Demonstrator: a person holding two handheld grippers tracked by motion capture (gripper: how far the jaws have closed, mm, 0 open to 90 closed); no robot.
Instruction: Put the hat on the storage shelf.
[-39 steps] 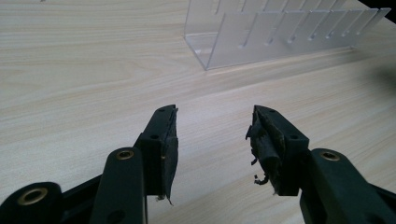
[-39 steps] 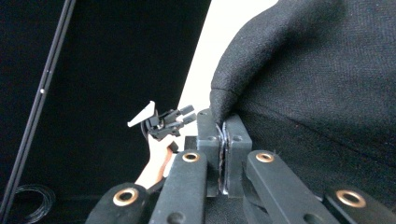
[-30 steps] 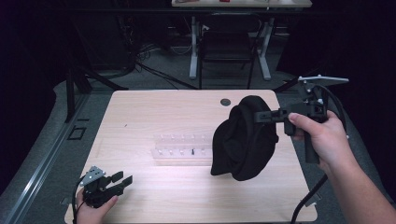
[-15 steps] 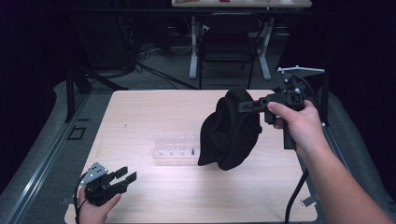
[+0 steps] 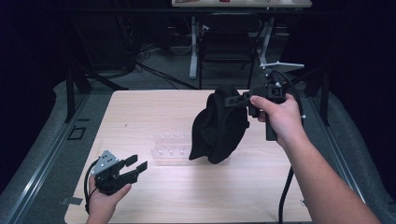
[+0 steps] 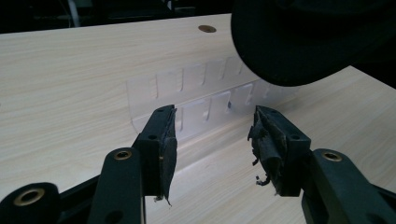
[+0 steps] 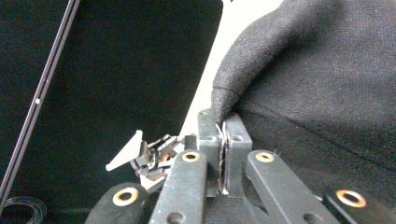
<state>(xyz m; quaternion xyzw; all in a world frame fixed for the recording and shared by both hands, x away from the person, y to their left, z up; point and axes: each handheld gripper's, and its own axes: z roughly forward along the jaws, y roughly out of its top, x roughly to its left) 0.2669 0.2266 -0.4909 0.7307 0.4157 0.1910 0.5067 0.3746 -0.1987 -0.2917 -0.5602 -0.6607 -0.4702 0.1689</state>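
Matt black woven cloth cap (image 5: 218, 127); clear plastic rack (image 5: 171, 148).

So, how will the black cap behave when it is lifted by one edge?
The black cap is probably floppy: it sags below the right gripper, whose shut jaws pinch its edge. Likely light, held by one small pinch. The woven cloth seems unlikely to slip.

The left claw (image 6: 212, 144) stands spread above a pale wooden worktop (image 6: 65, 84), its two black jaws well apart and their pads frayed. Between and beyond them lies a clear plastic rack (image 6: 196, 100) with rows of slots. A black cap (image 6: 303, 42) hangs over the rack's far right end. A round grommet (image 6: 207, 29) sits near the worktop's far edge.
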